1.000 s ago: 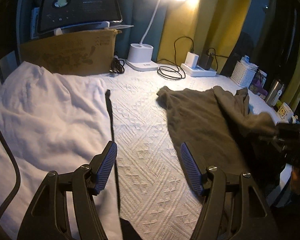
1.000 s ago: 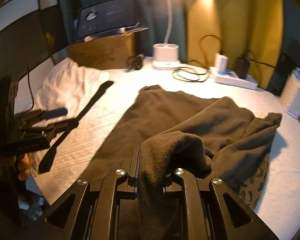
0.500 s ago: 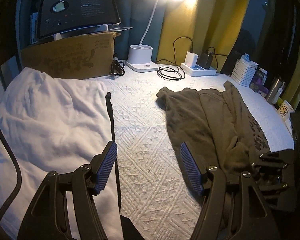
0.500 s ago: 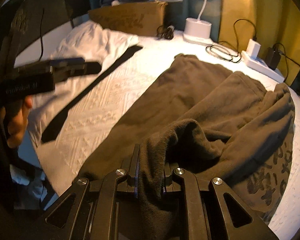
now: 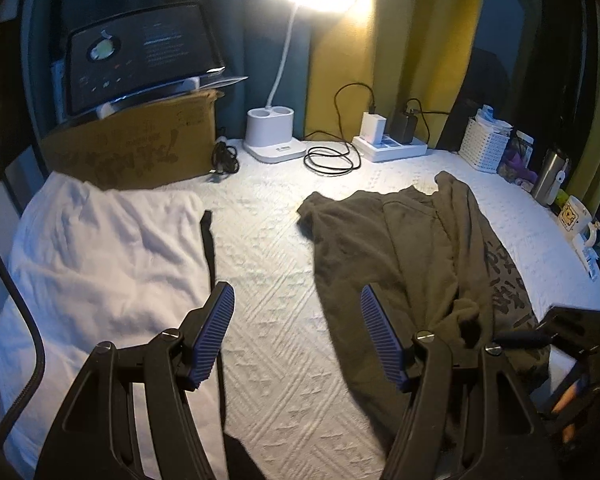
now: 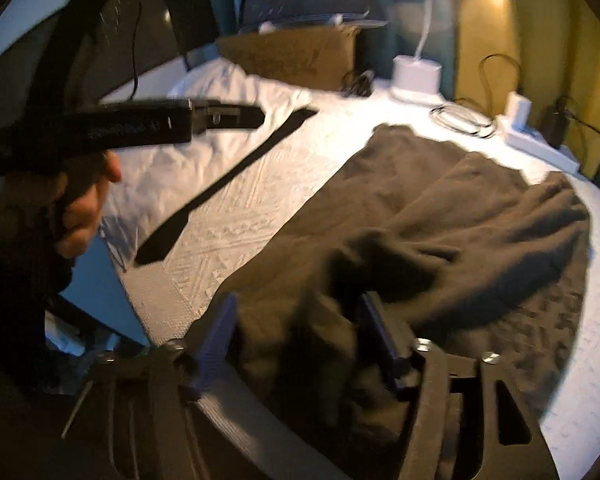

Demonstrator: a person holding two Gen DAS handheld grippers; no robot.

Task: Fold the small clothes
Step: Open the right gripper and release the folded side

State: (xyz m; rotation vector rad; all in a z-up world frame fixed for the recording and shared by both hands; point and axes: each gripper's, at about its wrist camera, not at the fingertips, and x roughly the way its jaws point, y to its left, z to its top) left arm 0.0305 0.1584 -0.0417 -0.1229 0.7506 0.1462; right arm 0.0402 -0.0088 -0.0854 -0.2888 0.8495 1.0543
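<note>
A dark olive garment [image 5: 412,248] lies partly folded on the white textured table cover [image 5: 268,320], its near end bunched at the table's front edge. My right gripper [image 6: 299,300] is at that bunched end [image 6: 300,344]. Its jaws are opening and stand wide, with the cloth loose between them and the pads off it. In the left wrist view only a dark part of the right gripper [image 5: 520,338] shows at the lower right. My left gripper [image 5: 296,292] hovers open over bare table cover, left of the garment, with nothing between its fingers. A hand holds the left gripper [image 6: 236,114] up in the right wrist view.
A white cloth [image 5: 100,248] covers the left side, with a black strap [image 5: 209,240] along its edge. At the back stand a cardboard box [image 5: 140,148], a lamp base [image 5: 270,132], cables and a power strip [image 5: 392,146]. A basket [image 5: 484,146] and a mug [image 5: 576,216] sit far right.
My right gripper's jaws have sprung apart off the garment fold they pinched, and the fold now lies at the front edge. My left gripper has risen a little.
</note>
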